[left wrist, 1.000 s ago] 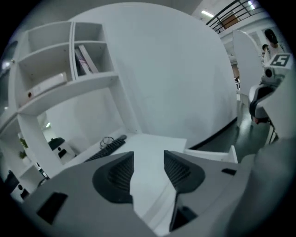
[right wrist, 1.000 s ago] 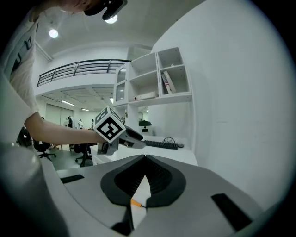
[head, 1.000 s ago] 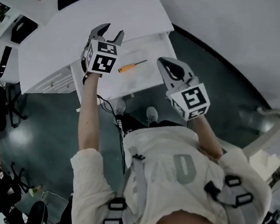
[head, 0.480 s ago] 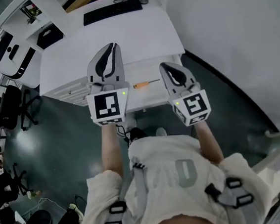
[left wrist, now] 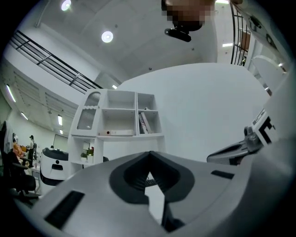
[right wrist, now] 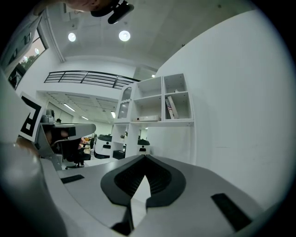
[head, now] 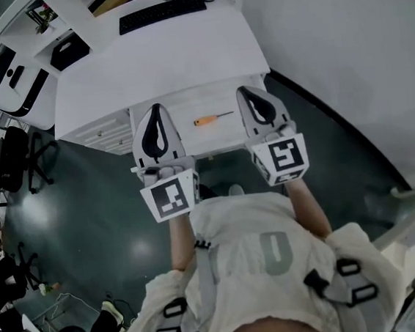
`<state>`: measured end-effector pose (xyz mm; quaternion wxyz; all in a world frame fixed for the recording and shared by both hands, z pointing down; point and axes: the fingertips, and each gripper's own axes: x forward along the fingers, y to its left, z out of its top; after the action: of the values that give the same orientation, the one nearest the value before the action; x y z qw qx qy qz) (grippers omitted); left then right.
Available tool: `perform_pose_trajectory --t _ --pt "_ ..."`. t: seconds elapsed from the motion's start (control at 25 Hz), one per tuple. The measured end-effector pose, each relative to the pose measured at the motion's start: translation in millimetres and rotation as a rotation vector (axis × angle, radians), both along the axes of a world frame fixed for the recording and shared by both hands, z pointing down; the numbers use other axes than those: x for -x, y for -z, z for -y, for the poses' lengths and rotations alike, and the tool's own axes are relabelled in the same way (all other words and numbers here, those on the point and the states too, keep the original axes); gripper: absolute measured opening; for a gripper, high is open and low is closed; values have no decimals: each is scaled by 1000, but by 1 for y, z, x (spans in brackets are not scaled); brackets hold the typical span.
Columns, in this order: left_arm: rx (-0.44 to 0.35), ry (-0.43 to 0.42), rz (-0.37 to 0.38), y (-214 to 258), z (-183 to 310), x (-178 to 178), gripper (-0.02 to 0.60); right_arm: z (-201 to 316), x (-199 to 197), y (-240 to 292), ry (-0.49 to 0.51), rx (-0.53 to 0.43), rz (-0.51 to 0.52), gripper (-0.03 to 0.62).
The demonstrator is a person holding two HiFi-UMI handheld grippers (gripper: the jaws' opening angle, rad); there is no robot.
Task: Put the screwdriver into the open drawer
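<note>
Head view: a slim orange-handled screwdriver (head: 213, 117) lies inside the open white drawer (head: 202, 102) under the white bench (head: 159, 56). The grey left tongs (head: 156, 109) and grey right tongs (head: 250, 91) flank it, neither touching it.

Left gripper view: the left tongs (left wrist: 149, 155) have just been closing. Their tips meet with nothing between them, and they point toward a white shelf unit (left wrist: 118, 121).

Right gripper view: the right tongs (right wrist: 144, 159) are also fully closed and empty.
</note>
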<state>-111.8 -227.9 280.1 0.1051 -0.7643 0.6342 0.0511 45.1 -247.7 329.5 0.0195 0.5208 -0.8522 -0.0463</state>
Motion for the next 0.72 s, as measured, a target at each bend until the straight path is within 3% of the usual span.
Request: perform_pose_trajectory --t 0.72 --pt "78 18 -2 -18 3 -1 5 -7 -12 -8 -9 28 22 5"
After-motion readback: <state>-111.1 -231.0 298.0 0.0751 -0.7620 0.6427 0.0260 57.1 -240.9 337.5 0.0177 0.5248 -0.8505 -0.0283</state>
